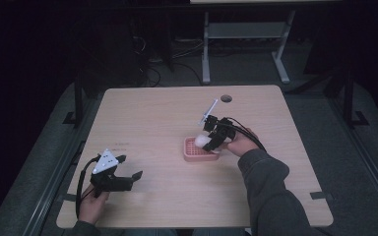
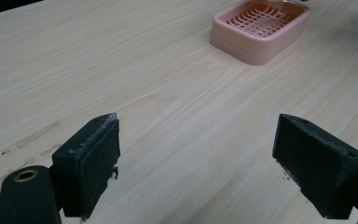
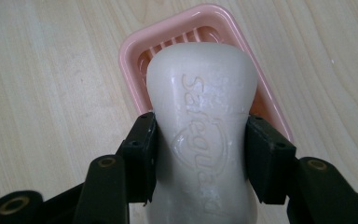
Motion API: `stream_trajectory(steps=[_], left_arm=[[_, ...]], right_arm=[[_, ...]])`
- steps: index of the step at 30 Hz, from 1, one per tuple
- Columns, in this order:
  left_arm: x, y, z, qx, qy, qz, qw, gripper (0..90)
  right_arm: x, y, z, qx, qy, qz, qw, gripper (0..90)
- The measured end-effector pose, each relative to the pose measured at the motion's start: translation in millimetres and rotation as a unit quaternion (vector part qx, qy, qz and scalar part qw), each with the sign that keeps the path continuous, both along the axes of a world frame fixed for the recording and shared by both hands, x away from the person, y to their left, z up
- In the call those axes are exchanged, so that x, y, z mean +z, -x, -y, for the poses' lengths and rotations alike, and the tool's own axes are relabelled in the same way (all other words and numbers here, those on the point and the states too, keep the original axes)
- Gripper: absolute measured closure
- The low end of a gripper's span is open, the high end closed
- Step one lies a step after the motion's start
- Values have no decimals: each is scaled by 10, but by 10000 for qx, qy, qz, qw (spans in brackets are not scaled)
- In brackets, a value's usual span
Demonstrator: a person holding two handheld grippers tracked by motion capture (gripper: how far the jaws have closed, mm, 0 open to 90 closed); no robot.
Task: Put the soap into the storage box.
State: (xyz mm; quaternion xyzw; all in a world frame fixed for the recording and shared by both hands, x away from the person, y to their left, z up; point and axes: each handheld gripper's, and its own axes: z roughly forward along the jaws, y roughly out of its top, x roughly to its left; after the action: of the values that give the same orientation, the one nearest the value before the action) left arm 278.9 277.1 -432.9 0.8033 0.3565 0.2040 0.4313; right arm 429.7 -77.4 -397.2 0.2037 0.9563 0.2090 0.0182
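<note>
A white bar of soap (image 3: 200, 121) with raised lettering is clamped between the jaws of my right gripper (image 3: 200, 154), which is shut on it. The bar hangs over a pink slatted soap dish (image 3: 135, 60) on the table. From the high view the soap (image 1: 201, 141) and right gripper (image 1: 215, 135) sit above the dish (image 1: 192, 156) near the table's middle. My left gripper (image 1: 128, 167) rests low at the front left, open, with nothing between its pads (image 2: 93, 158). The left gripper view has the dish (image 2: 256, 32) far ahead, to the right.
The light wooden table (image 1: 152, 113) has a round cable hole (image 1: 226, 98) near its far edge. Small dark marks (image 1: 120, 143) lie on the wood left of the dish. A metal frame (image 1: 241, 34) stands on the floor beyond the table.
</note>
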Motion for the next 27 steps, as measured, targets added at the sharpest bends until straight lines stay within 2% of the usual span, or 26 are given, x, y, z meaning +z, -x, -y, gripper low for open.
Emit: stream_trajectory(steps=[16, 27], left_arm=[[-8, 3, 8, -26, -5, -30, 10000, 145], [-10, 2, -7, 9, 43, -30, 10000, 145]], right_arm=[[-138, -56, -169, 89, 161, 16, 9998, 487], [-182, -84, -239, 139, 120, 18, 9998, 486]])
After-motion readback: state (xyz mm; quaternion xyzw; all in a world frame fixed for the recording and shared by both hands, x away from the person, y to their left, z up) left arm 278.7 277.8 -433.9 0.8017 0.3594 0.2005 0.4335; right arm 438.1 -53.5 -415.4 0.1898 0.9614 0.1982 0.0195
